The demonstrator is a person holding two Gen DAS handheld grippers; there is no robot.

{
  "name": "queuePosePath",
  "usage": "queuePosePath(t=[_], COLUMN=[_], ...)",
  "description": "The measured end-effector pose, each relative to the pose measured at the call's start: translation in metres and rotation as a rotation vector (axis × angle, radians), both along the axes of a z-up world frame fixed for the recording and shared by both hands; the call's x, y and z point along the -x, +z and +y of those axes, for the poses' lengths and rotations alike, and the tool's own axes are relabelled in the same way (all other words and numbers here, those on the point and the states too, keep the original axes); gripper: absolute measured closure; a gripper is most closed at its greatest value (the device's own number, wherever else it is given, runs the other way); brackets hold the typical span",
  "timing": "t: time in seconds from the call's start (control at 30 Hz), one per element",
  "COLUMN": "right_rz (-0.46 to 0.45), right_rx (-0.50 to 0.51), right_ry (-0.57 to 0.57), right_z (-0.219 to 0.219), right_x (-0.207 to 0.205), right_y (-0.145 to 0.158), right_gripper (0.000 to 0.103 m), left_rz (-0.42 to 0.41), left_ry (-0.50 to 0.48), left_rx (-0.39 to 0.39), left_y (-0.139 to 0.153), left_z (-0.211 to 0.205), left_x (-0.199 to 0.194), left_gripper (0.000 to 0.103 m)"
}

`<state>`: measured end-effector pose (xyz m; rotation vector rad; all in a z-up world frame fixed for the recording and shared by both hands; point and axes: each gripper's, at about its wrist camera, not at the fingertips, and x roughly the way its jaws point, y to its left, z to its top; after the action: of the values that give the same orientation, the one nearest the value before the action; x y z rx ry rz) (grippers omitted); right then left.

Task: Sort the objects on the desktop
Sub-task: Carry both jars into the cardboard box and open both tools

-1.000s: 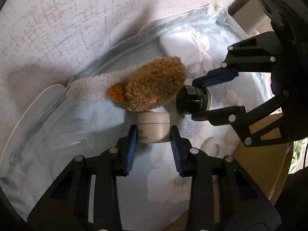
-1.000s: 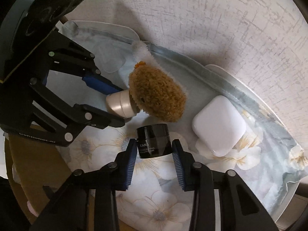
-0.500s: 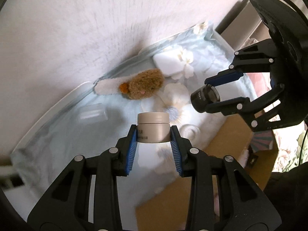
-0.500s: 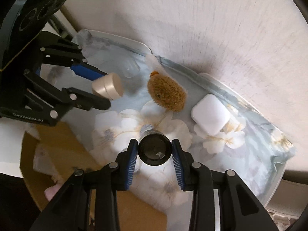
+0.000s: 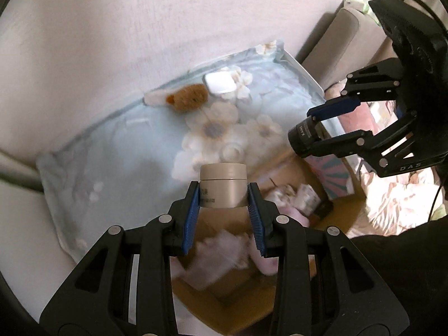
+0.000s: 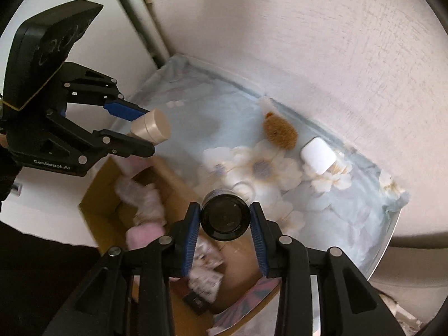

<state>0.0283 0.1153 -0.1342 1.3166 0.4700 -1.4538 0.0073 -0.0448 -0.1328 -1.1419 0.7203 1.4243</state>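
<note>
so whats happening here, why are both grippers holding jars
A person is clearing a desk with two handheld grippers. The left gripper clamps a beige cream jar, the right gripper a black jar, both held in the air above an open cardboard box of oddments. A brown plush toy and a white case lie on the floral cloth.
</note>
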Motion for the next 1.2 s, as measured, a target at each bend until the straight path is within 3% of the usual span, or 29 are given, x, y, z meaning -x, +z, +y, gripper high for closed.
queuePosePath(t=[0.3, 0.6, 0.7, 1.03, 1.07, 1.1, 1.13, 1.17, 1.2], right_rz=[-0.068, -0.148, -0.163, -0.180, -0.190, -0.200, -0.207, -0.211, -0.205], right_rx=[0.037, 0.060, 0.063, 0.093, 0.089, 0.090, 0.093, 0.091, 0.091], right_ry=[-0.039, -0.079, -0.089, -0.073, -0.069, -0.068, -0.070, -0.069, -0.067], right_z=[0.036, 0.061, 0.065, 0.062, 0.061, 0.060, 0.060, 0.060, 0.059], right_x=[-0.051, -0.085, -0.090, -0.099, -0.099, -0.099, -0.099, -0.100, -0.101], right_y=[-0.009, -0.031, -0.036, -0.034, -0.035, -0.036, -0.036, -0.036, -0.035], right_gripper=[0.070, 0.070, 0.070, 0.070, 0.069, 0.060, 0.052, 0.031, 0.020], left_rz=[-0.072, -0.085, -0.112, -0.088, -0.077, -0.068, -0.063, -0.054, -0.044], left_ry=[0.113, 0.241, 0.272, 0.273, 0.266, 0.251, 0.241, 0.235, 0.236], left_rx=[0.022, 0.067, 0.054, 0.074, 0.078, 0.083, 0.089, 0.094, 0.080], left_y=[-0.032, -0.073, -0.075, -0.070, -0.069, -0.069, -0.069, -0.069, -0.066], left_z=[-0.046, -0.073, -0.077, -0.070, -0.068, -0.066, -0.064, -0.063, -0.063], left_x=[-0.043, -0.061, -0.060, -0.065, -0.067, -0.069, -0.071, -0.072, -0.074], left_gripper=[0.073, 0.072, 0.072, 0.070, 0.068, 0.047, 0.002, 0.004, 0.000])
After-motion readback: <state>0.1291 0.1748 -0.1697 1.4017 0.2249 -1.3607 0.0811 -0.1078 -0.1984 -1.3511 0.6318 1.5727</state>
